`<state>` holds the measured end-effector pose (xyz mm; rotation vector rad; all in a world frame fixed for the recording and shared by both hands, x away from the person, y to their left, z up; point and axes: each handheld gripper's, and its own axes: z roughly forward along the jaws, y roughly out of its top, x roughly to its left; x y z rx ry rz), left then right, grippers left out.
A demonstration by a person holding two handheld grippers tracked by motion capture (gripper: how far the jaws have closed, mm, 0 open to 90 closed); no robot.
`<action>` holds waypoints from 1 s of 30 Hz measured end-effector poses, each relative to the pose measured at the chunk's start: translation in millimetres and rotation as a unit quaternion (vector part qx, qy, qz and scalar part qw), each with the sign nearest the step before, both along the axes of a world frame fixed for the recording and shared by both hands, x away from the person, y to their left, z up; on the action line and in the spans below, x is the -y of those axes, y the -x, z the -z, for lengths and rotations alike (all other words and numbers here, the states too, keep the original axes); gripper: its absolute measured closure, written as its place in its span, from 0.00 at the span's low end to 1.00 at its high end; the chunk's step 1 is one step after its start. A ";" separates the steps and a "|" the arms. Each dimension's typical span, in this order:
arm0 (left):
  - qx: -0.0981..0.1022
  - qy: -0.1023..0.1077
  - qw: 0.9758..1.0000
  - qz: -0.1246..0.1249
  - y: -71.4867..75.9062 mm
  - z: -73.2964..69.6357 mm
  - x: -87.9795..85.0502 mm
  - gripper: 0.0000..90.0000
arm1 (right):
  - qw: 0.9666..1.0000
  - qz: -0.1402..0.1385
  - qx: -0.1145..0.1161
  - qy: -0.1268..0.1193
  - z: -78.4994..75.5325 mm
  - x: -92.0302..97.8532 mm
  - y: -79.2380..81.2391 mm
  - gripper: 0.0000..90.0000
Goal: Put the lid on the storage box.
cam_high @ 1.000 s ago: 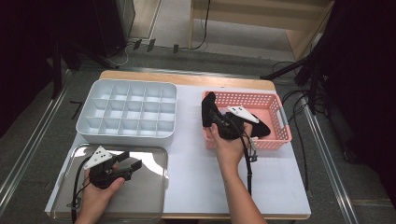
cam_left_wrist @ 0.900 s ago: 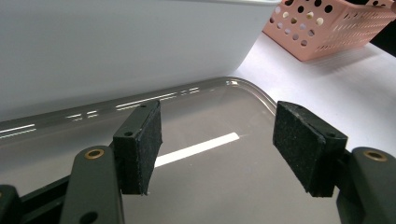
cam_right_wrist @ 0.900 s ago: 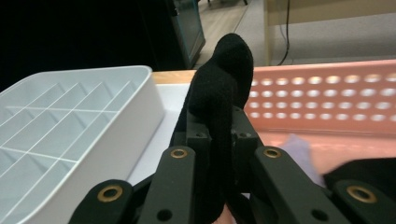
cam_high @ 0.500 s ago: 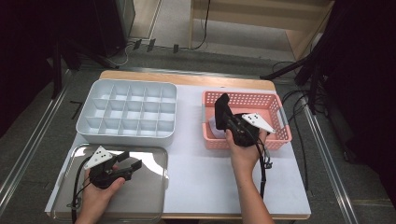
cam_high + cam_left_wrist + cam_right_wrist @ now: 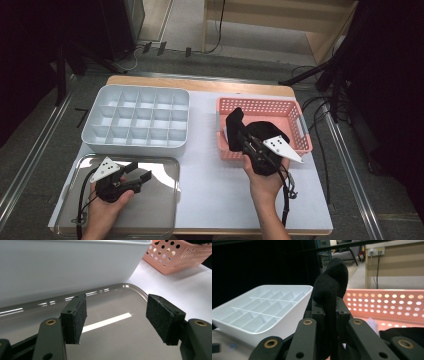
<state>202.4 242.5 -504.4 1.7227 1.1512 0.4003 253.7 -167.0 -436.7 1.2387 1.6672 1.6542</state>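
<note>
black cloth item lifted, not yet placed

a black cloth item (image 5: 235,121) is sticking up at centre right of the high view, just over the near left corner of the pink basket (image 5: 300,117); the right tongs (image 5: 239,134) are clamping it tight. more dark fabric is lying in the basket. the left tongs (image 5: 141,172) are standing open and empty over the bare steel tray (image 5: 165,210) at lower left. the white divided box (image 5: 135,120) is sitting empty, so the sorting is barely starting.
</note>
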 end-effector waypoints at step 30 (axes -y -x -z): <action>0.011 0.022 0.999 0.023 4.1 -17.2 56.7 0.35 | 0.995 -0.068 -0.060 0.029 66.8 -15.6 90.5 0.49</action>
